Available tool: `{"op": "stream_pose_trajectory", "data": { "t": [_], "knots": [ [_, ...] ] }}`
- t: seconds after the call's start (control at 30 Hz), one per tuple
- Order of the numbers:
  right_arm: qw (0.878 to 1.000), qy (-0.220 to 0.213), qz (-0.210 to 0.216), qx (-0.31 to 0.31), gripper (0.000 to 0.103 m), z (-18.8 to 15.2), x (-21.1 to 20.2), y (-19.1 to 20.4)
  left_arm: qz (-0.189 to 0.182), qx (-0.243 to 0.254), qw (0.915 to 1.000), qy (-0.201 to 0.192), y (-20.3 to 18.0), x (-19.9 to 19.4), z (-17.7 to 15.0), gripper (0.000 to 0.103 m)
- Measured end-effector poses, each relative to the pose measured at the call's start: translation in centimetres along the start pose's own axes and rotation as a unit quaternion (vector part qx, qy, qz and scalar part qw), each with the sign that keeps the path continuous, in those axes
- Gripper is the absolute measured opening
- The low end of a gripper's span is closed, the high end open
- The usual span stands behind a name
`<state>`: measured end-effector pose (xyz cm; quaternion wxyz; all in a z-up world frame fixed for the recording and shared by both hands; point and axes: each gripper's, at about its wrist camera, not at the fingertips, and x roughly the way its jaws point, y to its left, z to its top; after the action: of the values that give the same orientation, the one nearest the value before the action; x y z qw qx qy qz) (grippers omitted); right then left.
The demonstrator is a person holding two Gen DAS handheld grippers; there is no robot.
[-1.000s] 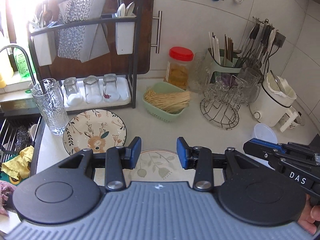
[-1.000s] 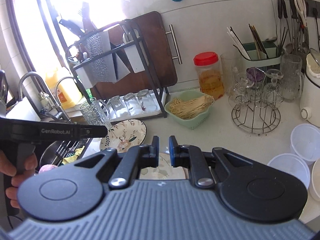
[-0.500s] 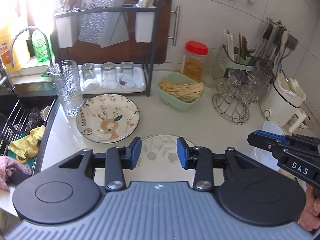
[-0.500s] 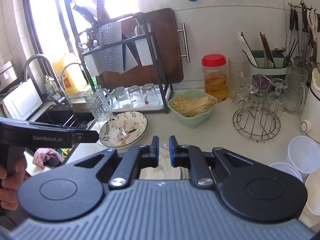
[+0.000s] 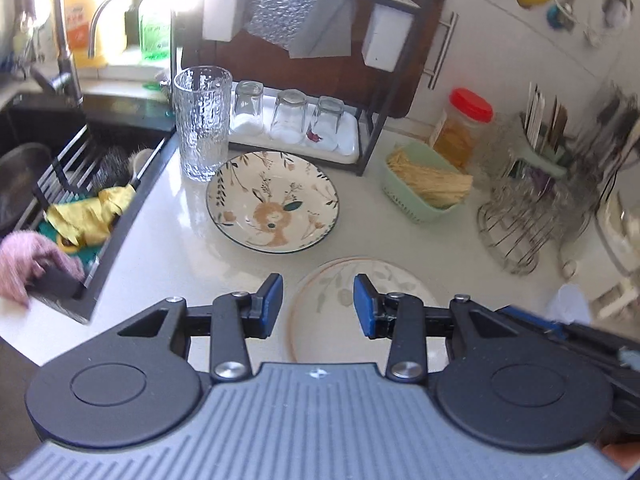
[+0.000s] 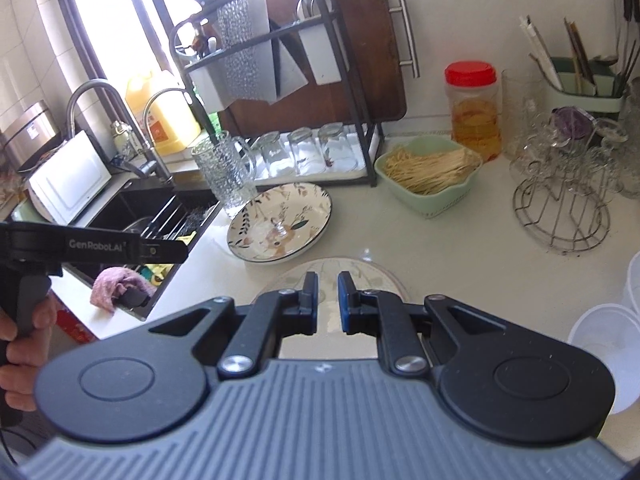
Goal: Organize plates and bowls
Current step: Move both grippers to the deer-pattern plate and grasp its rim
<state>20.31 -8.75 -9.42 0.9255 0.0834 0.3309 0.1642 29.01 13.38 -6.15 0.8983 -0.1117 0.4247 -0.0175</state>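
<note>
A floral plate with a deer picture lies on the white counter by the dish rack; it also shows in the right wrist view. A pale plate with a leaf pattern lies nearer, below my left gripper, which is open and empty above it. My right gripper hovers over the same pale plate, jaws narrowly apart and empty. Clear plastic bowls sit at the right edge.
A tall textured glass stands by the sink. A black dish rack holds upturned glasses. A green basket of noodles, a red-lidded jar and a wire glass stand line the back.
Both grippers have pulled back and risen, and the left one has swung left toward the sink. The jaws have kept their openings. The plates have not moved.
</note>
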Motion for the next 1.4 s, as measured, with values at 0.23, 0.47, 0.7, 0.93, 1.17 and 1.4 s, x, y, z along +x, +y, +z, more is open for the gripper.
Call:
{"op": "stream_pose_trajectory", "data": {
  "t": [0.23, 0.47, 0.7, 0.93, 1.17, 1.4],
  "knots": [
    [0.999, 0.028, 0.033, -0.007, 0.014, 2.2, 2.3, -0.1, 0.024, -0.035, 0.9990, -0.014, 1.0, 0.9, 0.5, 0.047],
    [0.999, 0.041, 0.016, -0.031, 0.014, 3.5, 5.1, 0.2, 0.035, -0.059, 0.9977, -0.002, 4.4, 3.7, 1.7, 0.047],
    [0.996, 0.084, 0.039, -0.007, 0.032, 4.3, 9.5, 0.8, 0.032, -0.110, 0.9927, -0.039, 8.2, 5.7, 4.1, 0.067],
    [0.995, 0.087, 0.045, 0.012, 0.058, 5.5, 14.0, 0.3, 0.032, -0.093, 0.9943, -0.040, 10.3, 9.6, 6.1, 0.068],
    [0.994, 0.088, 0.055, 0.031, 0.056, 6.7, 19.8, -1.0, 0.022, -0.099, 0.9948, -0.013, 13.1, 15.9, 5.5, 0.063],
    [0.994, 0.083, 0.044, 0.062, 0.039, 6.9, 25.2, -2.2, -0.025, -0.126, 0.9916, -0.007, 15.3, 20.5, 4.7, 0.049]
  ]
}}
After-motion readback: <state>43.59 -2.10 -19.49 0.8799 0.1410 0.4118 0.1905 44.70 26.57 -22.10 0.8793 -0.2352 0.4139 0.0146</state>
